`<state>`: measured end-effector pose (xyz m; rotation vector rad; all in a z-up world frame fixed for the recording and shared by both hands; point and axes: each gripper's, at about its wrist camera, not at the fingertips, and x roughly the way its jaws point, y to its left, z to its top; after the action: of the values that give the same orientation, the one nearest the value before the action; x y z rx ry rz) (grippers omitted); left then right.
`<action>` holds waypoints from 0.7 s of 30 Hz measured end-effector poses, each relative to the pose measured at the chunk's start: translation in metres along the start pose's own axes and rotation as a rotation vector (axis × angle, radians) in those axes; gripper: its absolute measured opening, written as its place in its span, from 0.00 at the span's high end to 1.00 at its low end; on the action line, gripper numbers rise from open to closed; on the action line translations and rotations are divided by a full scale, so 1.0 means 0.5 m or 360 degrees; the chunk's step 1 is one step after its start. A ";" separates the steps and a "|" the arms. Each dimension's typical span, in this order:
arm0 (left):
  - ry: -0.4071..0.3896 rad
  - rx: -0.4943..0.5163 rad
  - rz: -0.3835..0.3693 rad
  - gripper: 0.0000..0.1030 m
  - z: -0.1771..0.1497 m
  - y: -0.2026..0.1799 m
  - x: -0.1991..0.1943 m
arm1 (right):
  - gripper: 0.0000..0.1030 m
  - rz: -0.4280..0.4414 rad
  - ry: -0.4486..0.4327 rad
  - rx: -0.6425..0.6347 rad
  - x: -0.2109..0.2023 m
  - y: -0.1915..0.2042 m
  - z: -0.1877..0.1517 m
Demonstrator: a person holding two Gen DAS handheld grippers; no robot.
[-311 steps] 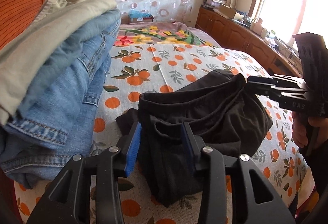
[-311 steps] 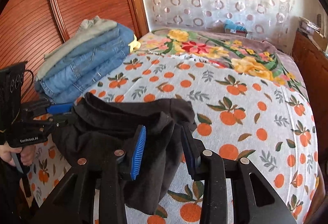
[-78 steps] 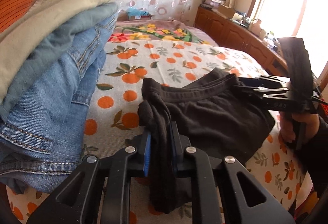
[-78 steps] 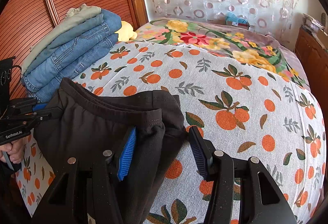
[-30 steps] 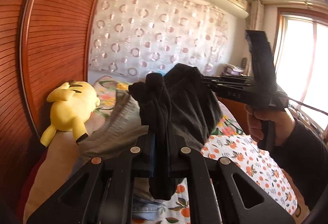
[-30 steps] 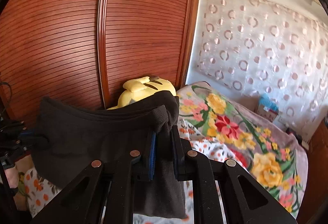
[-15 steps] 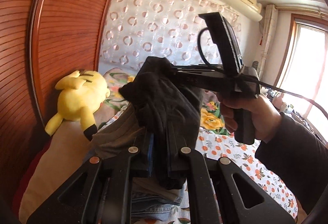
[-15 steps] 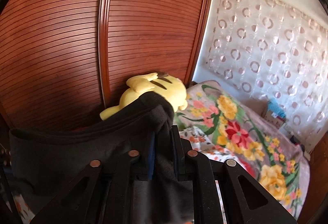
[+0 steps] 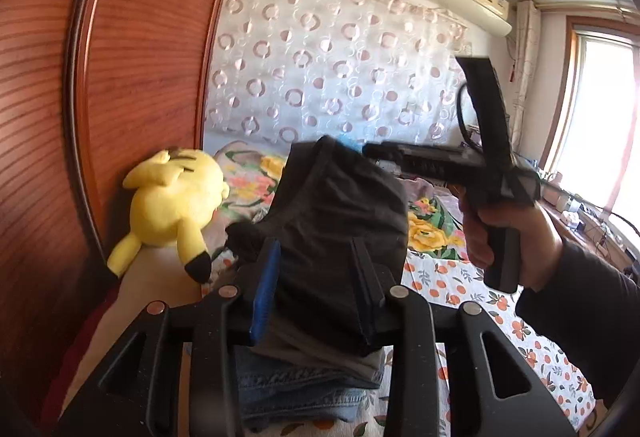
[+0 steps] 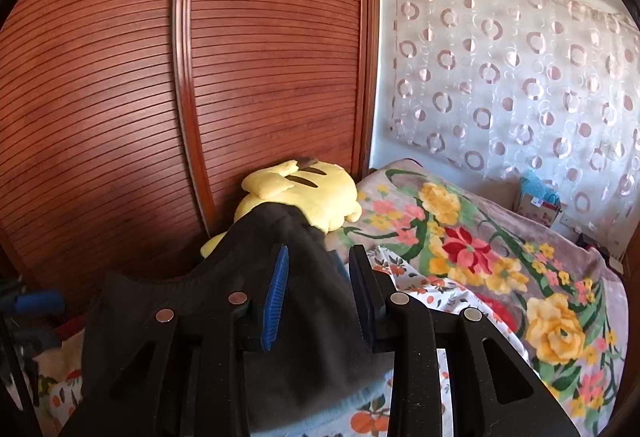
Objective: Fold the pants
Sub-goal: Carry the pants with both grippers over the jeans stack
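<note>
the folded black pants (image 9: 340, 213) are laid on the clothes stack (image 9: 304, 389); left gripper (image 9: 316, 289) and right gripper (image 10: 316, 293) jaws have just been opened, parted around them.

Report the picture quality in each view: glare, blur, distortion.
Left wrist view: the window is blown out white, the hand holding the right tool is motion-smeared, and the wardrobe door bows. Right wrist view: evenly lit, sharper, with curved door slats and dark fisheye corners.
</note>
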<state>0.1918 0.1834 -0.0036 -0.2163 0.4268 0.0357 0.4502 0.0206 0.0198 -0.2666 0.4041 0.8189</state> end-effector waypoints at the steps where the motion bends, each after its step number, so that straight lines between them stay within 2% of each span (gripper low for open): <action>1: -0.0002 0.0021 -0.0004 0.65 0.004 0.000 0.005 | 0.68 0.0004 -0.0005 -0.0001 -0.005 0.001 -0.009; 6: 0.0021 0.0094 -0.0003 0.65 0.015 -0.005 0.050 | 0.69 0.0070 0.0024 0.0004 -0.010 0.005 -0.046; 11: 0.0173 0.0077 0.0106 0.65 0.000 0.029 0.108 | 0.69 0.0069 0.0093 0.0020 0.018 -0.024 -0.045; 17: 0.0264 0.0080 0.0118 0.65 -0.029 0.047 0.129 | 0.69 0.0045 0.0179 0.0074 0.080 -0.047 -0.039; 21: 0.0255 0.0074 0.0119 0.65 -0.032 0.046 0.126 | 0.69 0.0048 0.0064 0.0074 0.054 -0.033 -0.023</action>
<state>0.2410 0.2019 -0.0485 -0.1578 0.5948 0.0819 0.4762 0.0229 -0.0011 -0.2346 0.4650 0.8341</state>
